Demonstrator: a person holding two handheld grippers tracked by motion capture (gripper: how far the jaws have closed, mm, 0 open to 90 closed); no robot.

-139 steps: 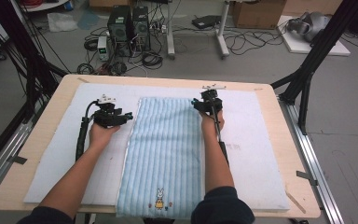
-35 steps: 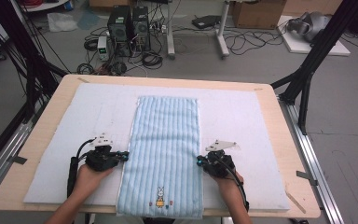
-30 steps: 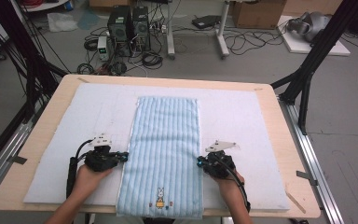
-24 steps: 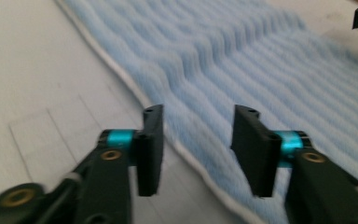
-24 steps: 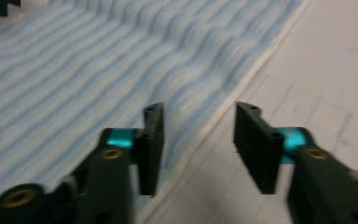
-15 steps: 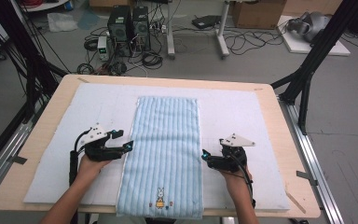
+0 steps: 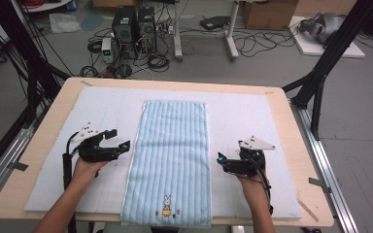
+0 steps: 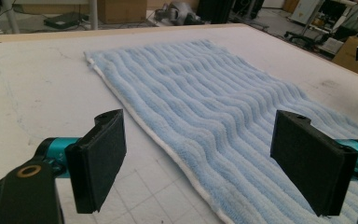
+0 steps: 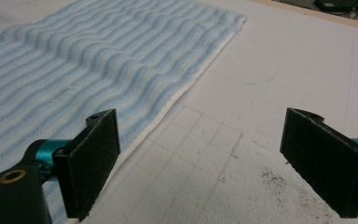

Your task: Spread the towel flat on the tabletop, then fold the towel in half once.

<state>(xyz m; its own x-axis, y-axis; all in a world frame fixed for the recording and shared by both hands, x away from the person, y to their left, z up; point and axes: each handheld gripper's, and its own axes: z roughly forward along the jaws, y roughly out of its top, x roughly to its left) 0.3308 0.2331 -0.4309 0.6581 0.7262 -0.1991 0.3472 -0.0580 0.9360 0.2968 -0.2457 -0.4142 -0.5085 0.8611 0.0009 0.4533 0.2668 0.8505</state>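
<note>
Towel: blue striped towel (image 7: 171, 160) lies flat on the white mat (image 7: 252, 116) over the desk (image 7: 296, 145); rabbit motif at the near end, which reaches the desk's near edge.
Long axis: runs from the person toward the far side of the desk, midway between the two hands.
Left gripper (image 7: 119, 145): just beside the towel's left long edge, jaws pointing inward at it; jaws have just been opening, now wide, nothing between them. In the left gripper view the white hem (image 8: 168, 149) runs between the jaws.
Right gripper (image 7: 222, 160): just beside the right long edge, pointing inward; jaws have also just been opening, wide and empty. Right gripper view: hem (image 9: 168, 109) lies near its left jaw.
Nearer hand: neither; both sit about level, at mid-length.
Judgement: any next grasp calls for a short inward reach to the edge.
</note>
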